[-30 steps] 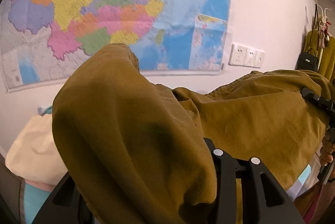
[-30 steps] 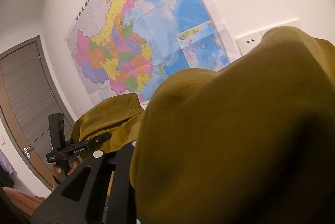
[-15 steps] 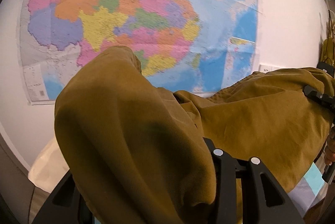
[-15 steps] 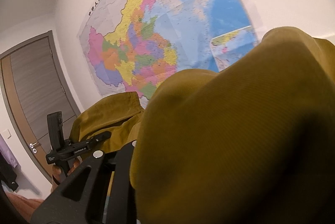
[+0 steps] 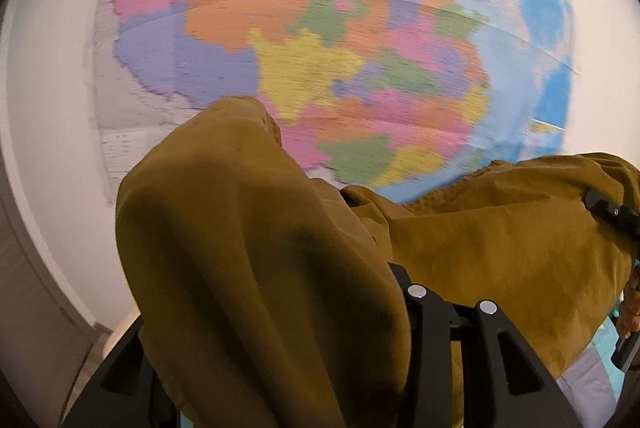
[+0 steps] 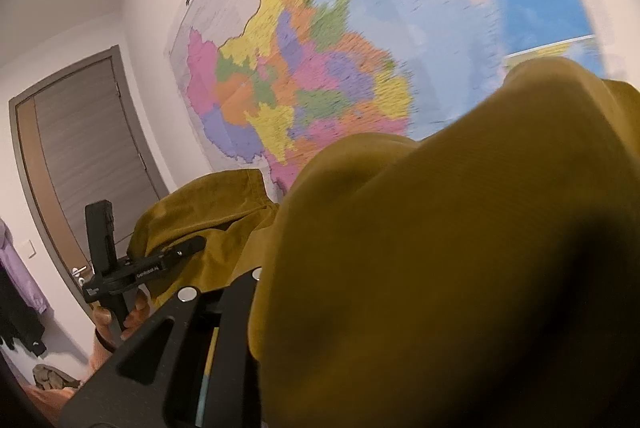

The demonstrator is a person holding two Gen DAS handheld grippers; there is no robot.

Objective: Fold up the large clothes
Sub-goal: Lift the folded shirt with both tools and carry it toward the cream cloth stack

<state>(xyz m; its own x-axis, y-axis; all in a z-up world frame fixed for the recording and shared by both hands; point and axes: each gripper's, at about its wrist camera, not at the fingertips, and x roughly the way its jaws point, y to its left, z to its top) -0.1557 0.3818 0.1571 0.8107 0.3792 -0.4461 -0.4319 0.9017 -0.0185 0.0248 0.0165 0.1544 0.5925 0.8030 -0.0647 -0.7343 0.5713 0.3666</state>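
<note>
A large mustard-brown garment (image 5: 248,260) is held up in the air between both grippers. In the left wrist view it drapes over my left gripper (image 5: 320,308) and hides the fingertips; the gripper is shut on the cloth. The cloth stretches right to my right gripper (image 5: 612,216) at the frame edge. In the right wrist view the garment (image 6: 460,248) covers my right gripper (image 6: 304,292), which is shut on it, and my left gripper (image 6: 160,260) holds the far end at lower left.
A big coloured wall map (image 5: 340,48) fills the wall ahead. A grey door (image 6: 80,156) stands at the left of the right wrist view, with dark and purple clothes (image 6: 16,288) hanging beside it. A light blue surface (image 5: 596,380) shows below the garment.
Both grippers have risen and tilted upward with the garment in them; the map now fills more of both views and is motion-blurred. The wall sockets and the cream bag have dropped out of sight.
</note>
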